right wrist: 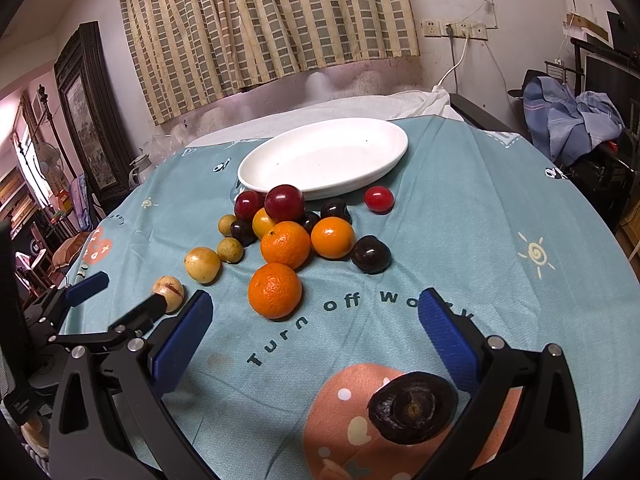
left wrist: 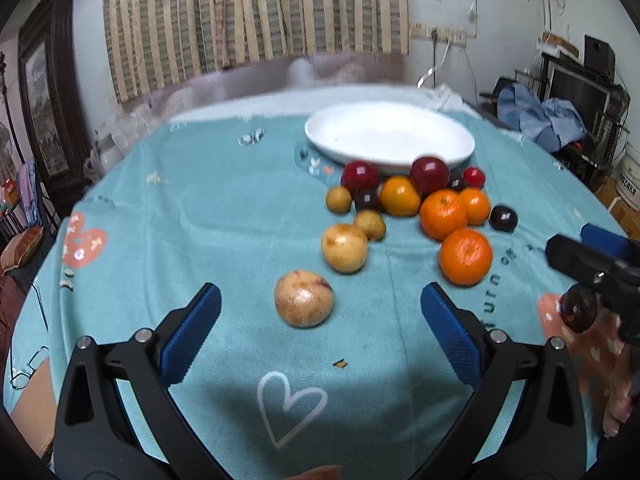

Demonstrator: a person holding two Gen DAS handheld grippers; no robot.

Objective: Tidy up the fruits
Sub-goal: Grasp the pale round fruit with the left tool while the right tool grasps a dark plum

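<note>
- A striped curtain (right wrist: pixel 272 20) hangs on the back wall.
- A dark-framed picture (right wrist: pixel 90 116) leans at the left.
- Wall sockets (right wrist: pixel 452 30) hold a white cable.
- Blue clothes (right wrist: pixel 568 116) lie heaped at the right.

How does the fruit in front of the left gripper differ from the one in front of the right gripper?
The pale yellow fruit is light tan with a red blemish; the dark wrinkled fruit is near black. The pale one sits centred ahead of the left gripper; the dark one lies off-centre by the right gripper's right finger. Both rest ungripped on the tablecloth.
</note>
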